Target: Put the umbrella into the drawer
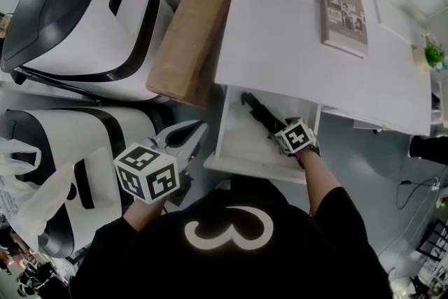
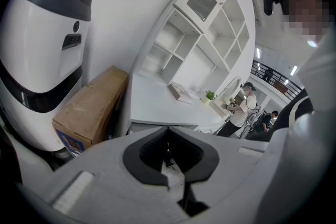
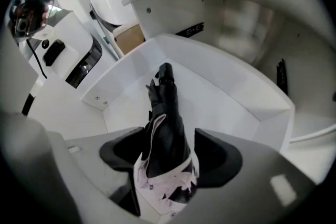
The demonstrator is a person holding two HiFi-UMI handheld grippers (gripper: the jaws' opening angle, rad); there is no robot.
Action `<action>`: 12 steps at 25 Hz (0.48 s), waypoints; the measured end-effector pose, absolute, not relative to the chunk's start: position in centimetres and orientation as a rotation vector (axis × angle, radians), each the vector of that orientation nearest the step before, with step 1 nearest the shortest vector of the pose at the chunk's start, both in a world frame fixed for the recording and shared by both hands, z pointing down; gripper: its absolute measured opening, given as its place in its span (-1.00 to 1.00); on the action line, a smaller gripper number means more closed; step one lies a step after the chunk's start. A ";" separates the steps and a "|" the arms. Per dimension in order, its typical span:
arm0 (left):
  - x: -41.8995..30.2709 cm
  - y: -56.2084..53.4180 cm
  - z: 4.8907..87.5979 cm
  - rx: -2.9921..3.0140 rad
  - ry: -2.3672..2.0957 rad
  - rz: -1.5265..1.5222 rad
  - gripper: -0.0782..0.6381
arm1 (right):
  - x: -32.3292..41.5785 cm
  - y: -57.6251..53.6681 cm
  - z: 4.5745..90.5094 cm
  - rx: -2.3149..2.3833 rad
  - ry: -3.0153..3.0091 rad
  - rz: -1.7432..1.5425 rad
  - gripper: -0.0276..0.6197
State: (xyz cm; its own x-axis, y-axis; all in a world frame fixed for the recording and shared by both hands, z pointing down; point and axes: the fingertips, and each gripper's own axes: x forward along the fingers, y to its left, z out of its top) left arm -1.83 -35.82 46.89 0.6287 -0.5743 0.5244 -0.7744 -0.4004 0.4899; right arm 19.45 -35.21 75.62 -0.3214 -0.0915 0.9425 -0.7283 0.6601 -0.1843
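A folded black umbrella with a pale patterned edge lies in the open white drawer, its tip toward the drawer's back corner. My right gripper points steeply down into the drawer and stands open, straddling the umbrella's near end with a gap at the right pad. From the head view the umbrella lies slantwise in the drawer, with the right gripper at its near end under the marker cube. My left gripper hangs left of the drawer, shut and empty; its pads meet in the left gripper view.
Above the drawer is a white desk top with a book and a small plant. A cardboard box leans beside the desk. Two white machines and a plastic bag stand at the left. People stand far off.
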 end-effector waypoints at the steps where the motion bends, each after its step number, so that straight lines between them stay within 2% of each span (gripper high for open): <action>1: -1.7 -35.7 46.7 2.131 -1.044 0.349 -0.76 | 19.6 -35.5 74.7 0.685 -1.824 0.746 0.01; 7: -0.6 -34.7 44.9 2.190 -0.989 0.318 -0.76 | 19.6 -35.1 67.6 0.815 -1.975 0.776 0.01; 12: 0.4 -33.2 43.2 2.249 -0.933 0.293 -0.76 | 19.3 -34.1 58.5 0.984 -2.178 0.789 -0.01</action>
State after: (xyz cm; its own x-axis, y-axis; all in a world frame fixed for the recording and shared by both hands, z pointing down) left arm 0.40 -33.20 43.18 0.7181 -0.5424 0.4360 -0.6943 -0.5149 0.5028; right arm 19.29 -34.06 58.45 -0.5341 -0.4295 0.7282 -0.7964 0.5447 -0.2628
